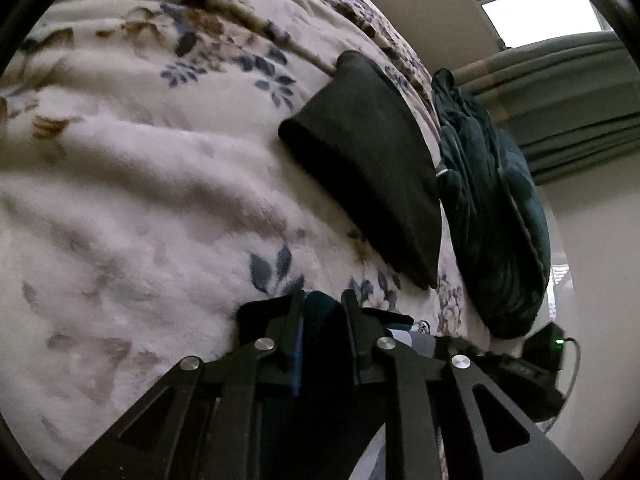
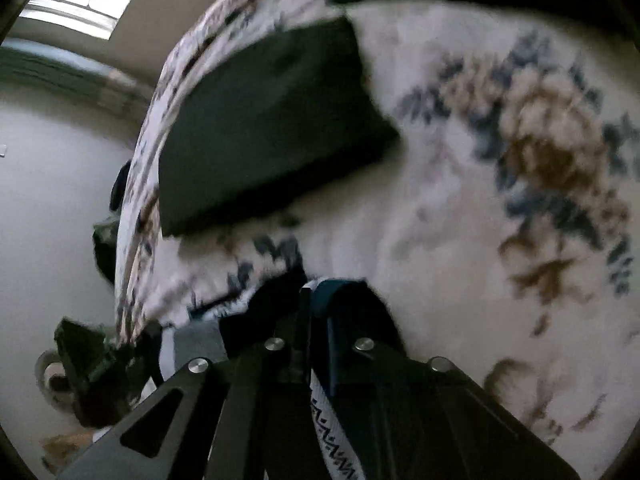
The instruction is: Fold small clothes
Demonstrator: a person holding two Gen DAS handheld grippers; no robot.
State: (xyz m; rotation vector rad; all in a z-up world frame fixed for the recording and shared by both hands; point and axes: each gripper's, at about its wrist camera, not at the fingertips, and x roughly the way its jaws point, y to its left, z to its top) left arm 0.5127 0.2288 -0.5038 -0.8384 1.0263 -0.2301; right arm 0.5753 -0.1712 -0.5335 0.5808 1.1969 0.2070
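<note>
Both grippers hold one small garment above a floral fleece blanket [image 1: 132, 184]. The left gripper [image 1: 322, 300] has its jaws drawn close, with a fold of the dark teal garment [image 1: 320, 314] pinched between them. The right gripper [image 2: 318, 292] is likewise nearly closed on the same garment [image 2: 344, 292], whose white patterned waistband [image 2: 334, 440] trails back under the jaws. The piece thus lies at the near edge of the bed, bunched at the fingertips of both tools rather than spread flat. A folded dark cloth [image 1: 360, 160] already rests on the blanket near its far edge, and a crumpled teal heap [image 1: 492, 216] lies just beside it. Risks, as judged from this view: each grip takes only a narrow fold, so a sharp pull could let the fabric slip from one tool and leave the piece hanging lopsided. The elastic band may twist between the two holds, spoiling the fold line. The deep fleece nap could also drag on the cloth as it is laid down.
</note>
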